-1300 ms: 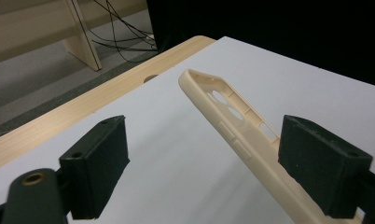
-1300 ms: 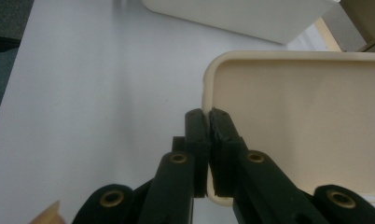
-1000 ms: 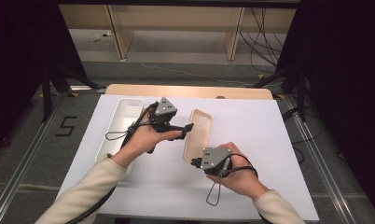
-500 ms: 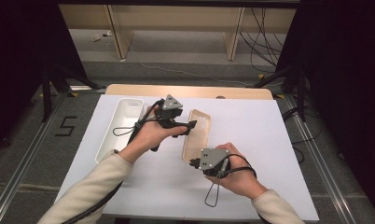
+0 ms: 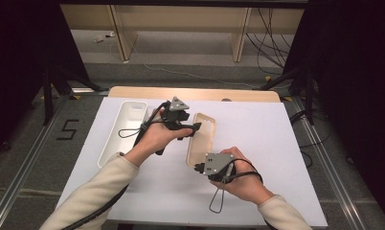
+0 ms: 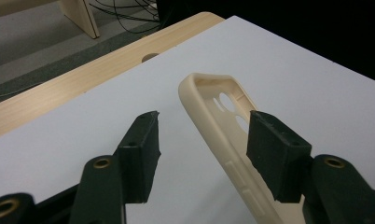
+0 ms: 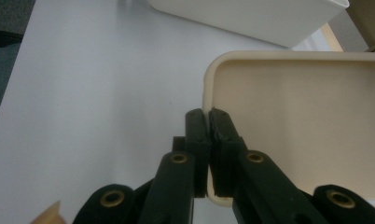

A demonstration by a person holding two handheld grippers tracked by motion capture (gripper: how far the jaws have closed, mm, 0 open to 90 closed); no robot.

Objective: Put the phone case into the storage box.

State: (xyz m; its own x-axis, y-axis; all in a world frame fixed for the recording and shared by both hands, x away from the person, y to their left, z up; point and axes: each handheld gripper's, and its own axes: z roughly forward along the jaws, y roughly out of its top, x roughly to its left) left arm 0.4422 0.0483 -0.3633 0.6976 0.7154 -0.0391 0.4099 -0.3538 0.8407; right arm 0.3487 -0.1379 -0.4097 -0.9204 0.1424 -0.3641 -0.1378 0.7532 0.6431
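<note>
Beige phone case [image 5: 201,138], open-side up, on table

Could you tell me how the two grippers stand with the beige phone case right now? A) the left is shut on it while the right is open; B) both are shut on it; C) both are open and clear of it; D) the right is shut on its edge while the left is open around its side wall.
D: the right gripper has its jaws pinched on the rim of the phone case, while the left gripper has open jaws either side of the wall.
</note>
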